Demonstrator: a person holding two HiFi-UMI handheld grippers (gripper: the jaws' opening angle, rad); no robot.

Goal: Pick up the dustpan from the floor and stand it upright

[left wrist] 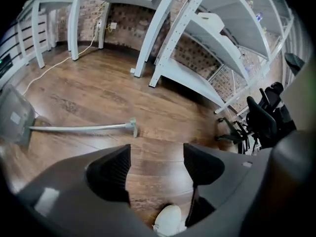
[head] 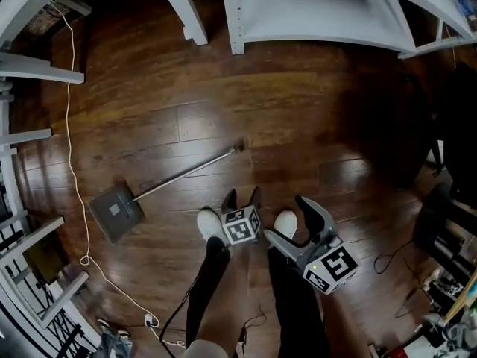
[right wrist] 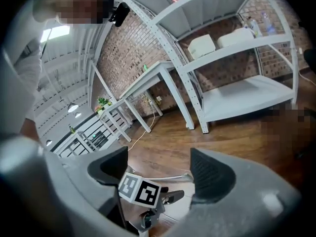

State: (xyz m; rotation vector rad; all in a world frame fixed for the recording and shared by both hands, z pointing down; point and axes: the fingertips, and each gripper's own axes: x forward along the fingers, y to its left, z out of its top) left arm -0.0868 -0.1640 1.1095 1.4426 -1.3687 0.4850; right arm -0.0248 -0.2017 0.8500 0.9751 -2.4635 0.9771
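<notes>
The grey dustpan (head: 115,211) lies flat on the wooden floor at the left, and its long metal handle (head: 186,171) runs up and to the right. My left gripper (head: 242,198) hangs open above the floor, just right of the handle and apart from it. In the left gripper view the pan (left wrist: 12,120) and handle (left wrist: 81,128) lie ahead, beyond the open left gripper (left wrist: 155,164), which holds nothing. My right gripper (head: 297,226) is open and empty further right. The right gripper view looks between its own open jaws (right wrist: 158,169) at the left gripper's marker cube (right wrist: 140,190) and a stretch of handle (right wrist: 171,177).
White metal shelving (head: 320,13) stands at the far side, and more white frames (head: 22,136) line the left. A white cable (head: 71,148) trails down the left floor. The person's white shoes (head: 211,224) are under the grippers. A black office chair (left wrist: 256,120) sits at the right.
</notes>
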